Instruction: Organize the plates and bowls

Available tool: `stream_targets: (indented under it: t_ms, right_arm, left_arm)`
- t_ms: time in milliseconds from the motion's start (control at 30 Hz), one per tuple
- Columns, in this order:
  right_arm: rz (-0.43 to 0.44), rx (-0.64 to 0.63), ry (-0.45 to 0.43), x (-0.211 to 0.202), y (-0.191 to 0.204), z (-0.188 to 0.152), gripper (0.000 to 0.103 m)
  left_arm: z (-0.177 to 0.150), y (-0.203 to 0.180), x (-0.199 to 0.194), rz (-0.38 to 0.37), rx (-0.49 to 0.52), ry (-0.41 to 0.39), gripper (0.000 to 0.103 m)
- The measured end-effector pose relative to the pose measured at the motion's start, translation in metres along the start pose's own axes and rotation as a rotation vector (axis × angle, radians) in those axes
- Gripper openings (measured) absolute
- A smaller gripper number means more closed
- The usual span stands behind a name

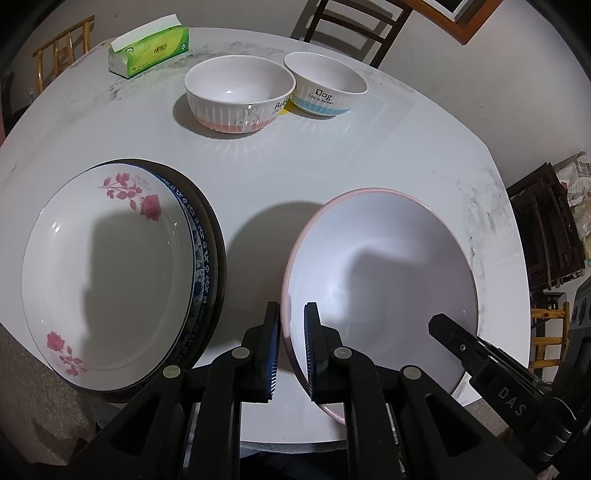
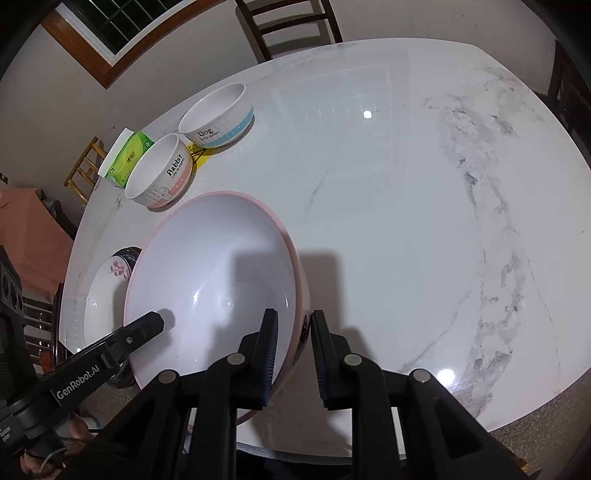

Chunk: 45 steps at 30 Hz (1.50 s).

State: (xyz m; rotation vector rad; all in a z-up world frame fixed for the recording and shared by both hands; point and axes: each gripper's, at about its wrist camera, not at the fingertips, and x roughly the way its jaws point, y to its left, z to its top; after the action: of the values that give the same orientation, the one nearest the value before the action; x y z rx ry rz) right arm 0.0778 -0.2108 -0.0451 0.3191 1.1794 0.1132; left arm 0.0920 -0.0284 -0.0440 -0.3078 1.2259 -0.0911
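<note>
A large pink-rimmed bowl stands on the white table, held at both sides. My left gripper straddles its left rim, one finger inside and one outside, shut on it. My right gripper straddles its right rim the same way; one of its fingers shows inside the bowl in the left wrist view. A stack of plates with a rose-patterned plate on top lies left of the bowl. A pink "Rabbit" bowl and a blue "Dog" bowl stand side by side at the far side.
A green tissue pack lies at the far left of the marble table. Dark chairs stand beyond the far edge. Stacked furniture is off to the right. The table's near edge is just under the grippers.
</note>
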Motion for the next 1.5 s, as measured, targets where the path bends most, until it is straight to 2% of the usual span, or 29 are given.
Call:
stream_targets:
  t_ms: [633, 767, 967, 1367, 1500]
  right_arm:
    - [-0.004, -0.012, -0.011, 0.001, -0.001, 0.0, 0.02]
    - [-0.006, -0.019, -0.018, -0.001, -0.001, 0.0, 0.021]
    - [-0.006, -0.03, -0.024, -0.005, 0.003, -0.002, 0.028]
    - [-0.034, -0.057, -0.059, -0.014, 0.01, 0.0, 0.032]
    - [-0.065, -0.084, -0.087, -0.019, 0.013, 0.001, 0.032]
  left_arm:
    - [0.002, 0.0, 0.0, -0.008, 0.002, -0.021, 0.01]
    - [0.002, 0.0, -0.001, -0.009, 0.006, -0.02, 0.012]
    - [0.001, 0.001, -0.001, -0.015, 0.005, -0.017, 0.016]
    - [0.0, 0.004, -0.007, -0.021, -0.001, -0.042, 0.025]
    - [0.0, 0.006, -0.011, -0.027, -0.005, -0.056, 0.026]
